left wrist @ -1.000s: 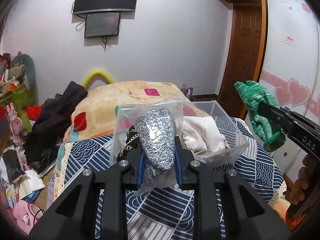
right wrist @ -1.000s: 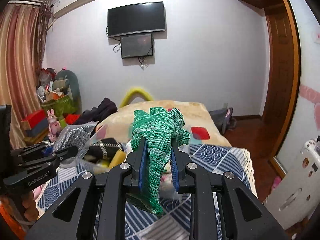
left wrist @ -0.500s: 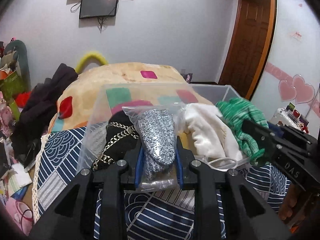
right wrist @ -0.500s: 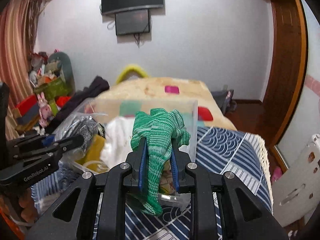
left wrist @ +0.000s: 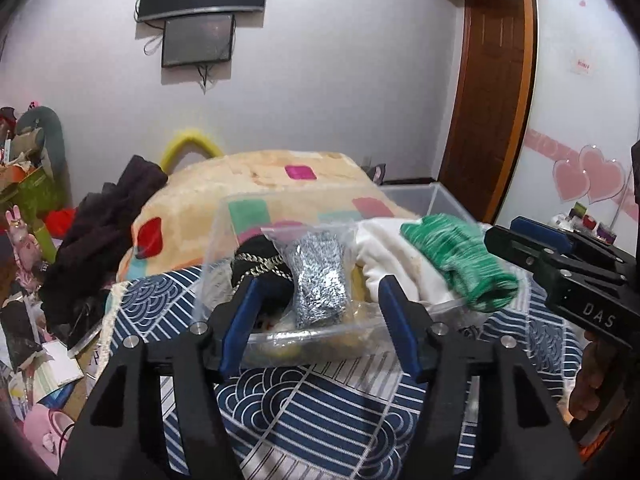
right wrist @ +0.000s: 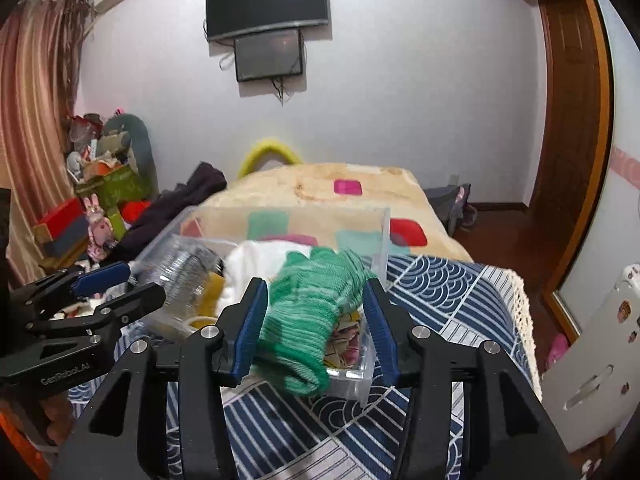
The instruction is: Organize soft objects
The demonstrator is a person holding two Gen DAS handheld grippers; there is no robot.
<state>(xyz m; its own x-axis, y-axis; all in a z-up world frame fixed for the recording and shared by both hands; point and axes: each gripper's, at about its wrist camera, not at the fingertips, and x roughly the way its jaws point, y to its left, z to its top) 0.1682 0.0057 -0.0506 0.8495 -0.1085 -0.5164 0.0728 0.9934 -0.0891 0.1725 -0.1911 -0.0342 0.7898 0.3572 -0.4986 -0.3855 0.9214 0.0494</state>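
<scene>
Both your grippers just let go: left gripper point(left wrist: 316, 312) jaws apart round bagged silver knit point(left wrist: 318, 276), right gripper point(right wrist: 312, 320) jaws parted, green glove point(right wrist: 308, 316) slumped over clear bin point(right wrist: 378, 236) near rim.

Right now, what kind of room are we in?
Most likely a bedroom at home. There is a bed with a patterned blanket, a TV on the wall, and a wooden door. Clothes and toys sit piled at the side.
</scene>
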